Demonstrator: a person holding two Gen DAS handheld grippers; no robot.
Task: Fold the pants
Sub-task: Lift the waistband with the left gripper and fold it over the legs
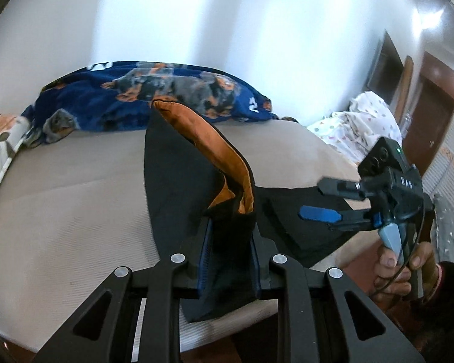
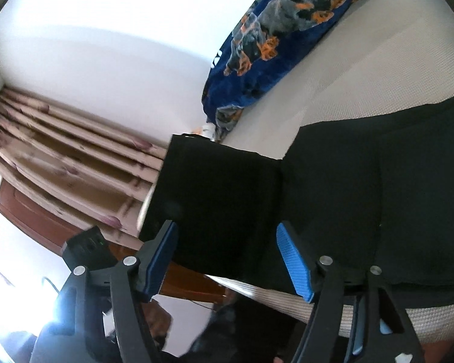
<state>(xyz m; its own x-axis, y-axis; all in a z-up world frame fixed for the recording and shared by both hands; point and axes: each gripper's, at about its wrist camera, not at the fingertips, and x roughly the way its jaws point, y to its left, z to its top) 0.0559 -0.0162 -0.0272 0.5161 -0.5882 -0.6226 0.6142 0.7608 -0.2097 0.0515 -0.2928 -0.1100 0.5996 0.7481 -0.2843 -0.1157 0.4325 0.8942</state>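
Black pants (image 1: 178, 181) with an orange lining (image 1: 215, 151) lie on a beige bed (image 1: 75, 196). My left gripper (image 1: 230, 251) is shut on a bunch of the black fabric and holds it up off the bed, so the lining shows along the raised edge. To the right, a hand (image 1: 399, 269) holds my right gripper (image 1: 330, 201) over another part of the pants, with its fingers apart. In the right wrist view the right gripper (image 2: 228, 260) stands open. Its blue pads (image 2: 293, 260) are on either side of a hanging edge of the pants (image 2: 348, 181) and do not press it.
A blue blanket with a dog print (image 1: 136, 103) lies along the bed's far side against the white wall. White dotted bedding (image 1: 357, 127) is heaped at the far right. Beige curtains (image 2: 60, 157) and brown wooden panels stand beyond the bed's edge.
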